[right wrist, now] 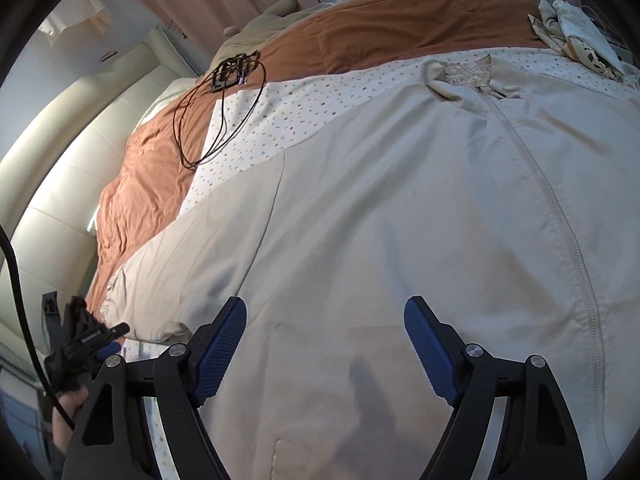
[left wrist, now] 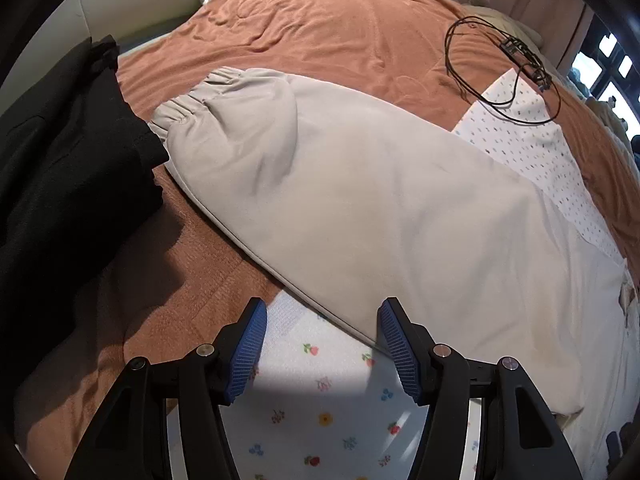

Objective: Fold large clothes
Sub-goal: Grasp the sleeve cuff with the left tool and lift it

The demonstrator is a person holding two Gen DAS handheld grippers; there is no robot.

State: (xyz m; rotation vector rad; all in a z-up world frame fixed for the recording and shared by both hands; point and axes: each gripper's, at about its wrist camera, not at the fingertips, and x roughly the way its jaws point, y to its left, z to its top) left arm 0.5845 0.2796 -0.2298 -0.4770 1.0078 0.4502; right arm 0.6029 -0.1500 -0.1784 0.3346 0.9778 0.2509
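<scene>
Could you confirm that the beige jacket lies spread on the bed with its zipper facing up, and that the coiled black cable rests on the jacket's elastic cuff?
Not quite: the coiled black cable lies far from the elastic cuff, partly on the dotted sheet and the orange blanket, as the left wrist view shows. The beige jacket is spread out, zipper up.

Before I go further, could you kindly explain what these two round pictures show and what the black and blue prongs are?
Each picture comes from a camera on a hand-held gripper that a person carries, one in each hand. The prongs are its two fingers with blue pads. The left hand-held gripper hangs open over the jacket's sleeve; the right hand-held gripper hangs open over the beige zip jacket. Neither holds anything. The jacket lies spread on a bed with an orange-brown blanket, beside a black garment and a looped black cable.
</scene>
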